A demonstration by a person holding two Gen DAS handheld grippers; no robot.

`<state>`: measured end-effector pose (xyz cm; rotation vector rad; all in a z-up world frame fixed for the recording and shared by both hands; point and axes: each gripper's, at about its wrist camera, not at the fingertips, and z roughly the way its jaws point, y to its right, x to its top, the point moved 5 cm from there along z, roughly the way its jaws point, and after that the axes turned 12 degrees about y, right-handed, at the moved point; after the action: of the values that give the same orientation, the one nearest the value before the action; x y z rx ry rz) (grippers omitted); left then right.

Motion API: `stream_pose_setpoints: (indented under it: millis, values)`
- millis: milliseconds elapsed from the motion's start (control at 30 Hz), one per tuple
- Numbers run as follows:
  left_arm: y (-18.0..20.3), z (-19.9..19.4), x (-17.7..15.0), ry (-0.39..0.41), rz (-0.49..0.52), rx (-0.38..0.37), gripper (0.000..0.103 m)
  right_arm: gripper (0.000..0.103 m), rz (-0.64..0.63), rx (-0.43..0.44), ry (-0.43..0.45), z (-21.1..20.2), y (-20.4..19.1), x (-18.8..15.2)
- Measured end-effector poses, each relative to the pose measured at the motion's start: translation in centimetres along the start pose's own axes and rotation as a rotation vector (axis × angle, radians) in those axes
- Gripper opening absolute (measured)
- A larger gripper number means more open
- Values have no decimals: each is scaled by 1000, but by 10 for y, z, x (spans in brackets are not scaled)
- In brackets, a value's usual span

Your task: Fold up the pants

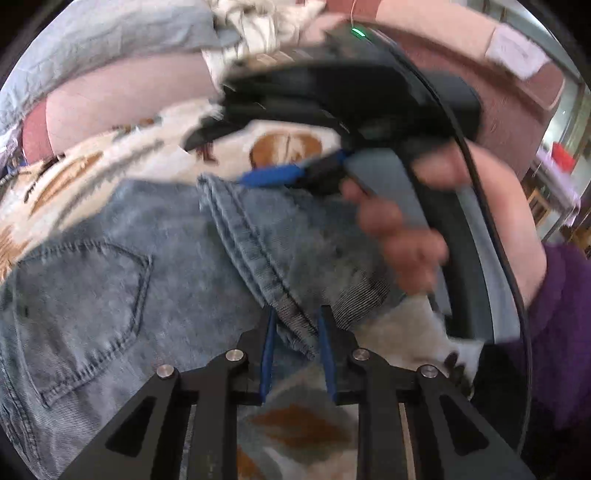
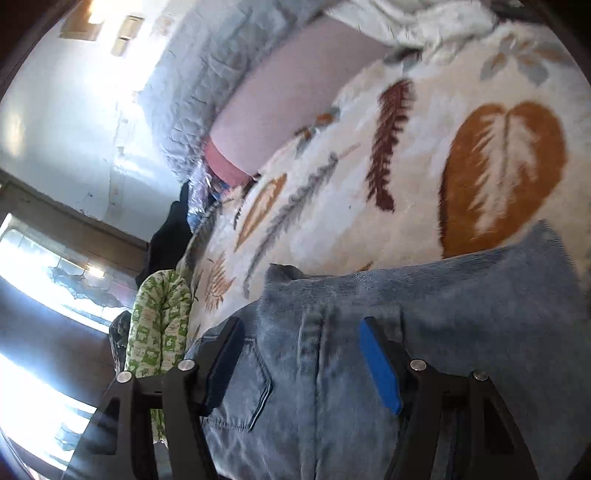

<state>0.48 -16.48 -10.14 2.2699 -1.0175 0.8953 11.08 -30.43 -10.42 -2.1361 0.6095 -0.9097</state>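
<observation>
Light blue jeans lie on a white blanket with brown leaf prints; a back pocket shows at the left. My left gripper is shut on a bunched fold of the jeans' hem. The right gripper shows in the left wrist view above the jeans, held by a hand. In the right wrist view, my right gripper is open, its jaws wide apart over the jeans, holding nothing. The blanket lies beyond.
A pink pillow and a grey quilt lie at the bed's far side. A green patterned cushion sits at the bed's edge. A pale crumpled cloth lies at the back. The person's purple sleeve is at the right.
</observation>
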Motion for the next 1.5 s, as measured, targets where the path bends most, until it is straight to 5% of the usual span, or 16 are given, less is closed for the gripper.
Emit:
stream_pose_setpoints:
  millis: [200,400,567,733,900,1500]
  values:
    - [-6,-6,-3,2,-29,-18,29,69,-15,-59,-62,20,10,-5]
    - [-21,-43,-9,58,-66,39,33,69,-55,-6,14,5,-15,-1]
    - [-60,-100,-25,147,-150,236,45,71,-147,69,22,2,-67,-24]
    - [-126,-180,-65,264,-412,510,65,71,-281,118,-44,14,-120,-66]
    - [-167,-212,-113,286,-661,642,71,72,-412,116,-105,30,-153,-106]
    - [-180,-197,-111,220,-603,754,78,72,-481,79,-106,60,-167,-133]
